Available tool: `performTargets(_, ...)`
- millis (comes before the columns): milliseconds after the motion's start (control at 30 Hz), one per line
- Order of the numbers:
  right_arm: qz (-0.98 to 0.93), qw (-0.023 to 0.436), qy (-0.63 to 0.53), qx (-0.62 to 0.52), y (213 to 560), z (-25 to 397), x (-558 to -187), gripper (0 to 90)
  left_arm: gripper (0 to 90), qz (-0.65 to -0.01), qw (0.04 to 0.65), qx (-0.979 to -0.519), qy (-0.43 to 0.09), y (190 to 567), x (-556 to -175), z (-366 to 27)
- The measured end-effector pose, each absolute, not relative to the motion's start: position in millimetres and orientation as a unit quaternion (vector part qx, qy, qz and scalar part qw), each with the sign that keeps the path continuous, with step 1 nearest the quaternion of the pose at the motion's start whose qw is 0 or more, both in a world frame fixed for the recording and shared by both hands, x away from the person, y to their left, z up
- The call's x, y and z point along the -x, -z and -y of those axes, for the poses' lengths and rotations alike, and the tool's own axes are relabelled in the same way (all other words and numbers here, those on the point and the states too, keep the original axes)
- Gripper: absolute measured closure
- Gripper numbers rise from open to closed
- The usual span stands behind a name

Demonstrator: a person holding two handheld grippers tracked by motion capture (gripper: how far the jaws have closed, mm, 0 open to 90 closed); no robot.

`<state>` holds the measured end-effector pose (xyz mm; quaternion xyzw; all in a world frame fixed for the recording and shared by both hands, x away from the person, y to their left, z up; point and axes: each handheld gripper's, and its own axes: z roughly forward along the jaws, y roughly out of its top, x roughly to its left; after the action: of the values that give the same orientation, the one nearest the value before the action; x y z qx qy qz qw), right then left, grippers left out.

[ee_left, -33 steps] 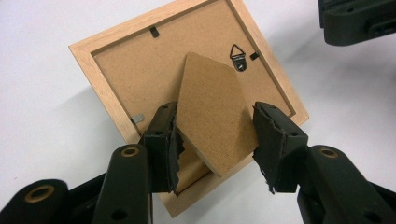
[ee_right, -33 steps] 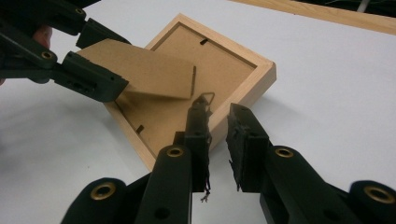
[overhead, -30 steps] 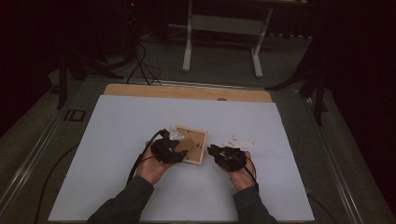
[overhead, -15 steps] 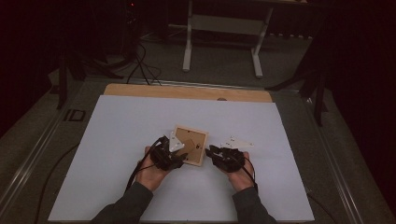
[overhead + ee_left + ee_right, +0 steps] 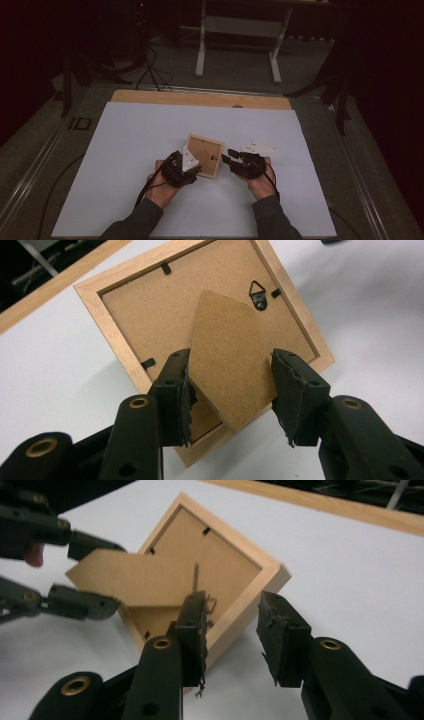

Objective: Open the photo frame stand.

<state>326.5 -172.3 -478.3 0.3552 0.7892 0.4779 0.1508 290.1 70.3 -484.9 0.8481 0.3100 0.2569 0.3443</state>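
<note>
A small wooden picture frame lies face down on the white tabletop, its brown backing turned up. The cardboard stand flap is lifted off the backing, and my left gripper is shut across its two side edges. From the right gripper view, the flap sticks out leftward between those left jaws. My right gripper is open, with the frame's near rim between its jaws, one over the backing and one outside. In the high view the left gripper and right gripper flank the frame.
A metal hanger and small black clips sit on the backing. A wooden strip runs along the table's far edge. Beyond it are a white stand's legs and cables on the dark floor. White tabletop spreads around the frame.
The frame has turned a little on the table and its stand flap now sits between the left jaws. The right gripper has edged left to the frame's rim.
</note>
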Motion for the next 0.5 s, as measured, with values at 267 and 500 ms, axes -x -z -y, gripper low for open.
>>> performTargets(267, -0.778, 0.14, -0.49, -0.368, 476.4, 172.8, -343.4, 57.8, 53.0, -0.295, 0.345, -0.848, -0.273, 486.9, -286.4, -70.2)
performTargets(500, -0.778, 0.121, -0.489, -0.375, 477.7, 168.4, -356.8, 48.5, 52.9, -0.28, 0.346, -0.848, -0.289, 489.7, -281.8, -69.6)
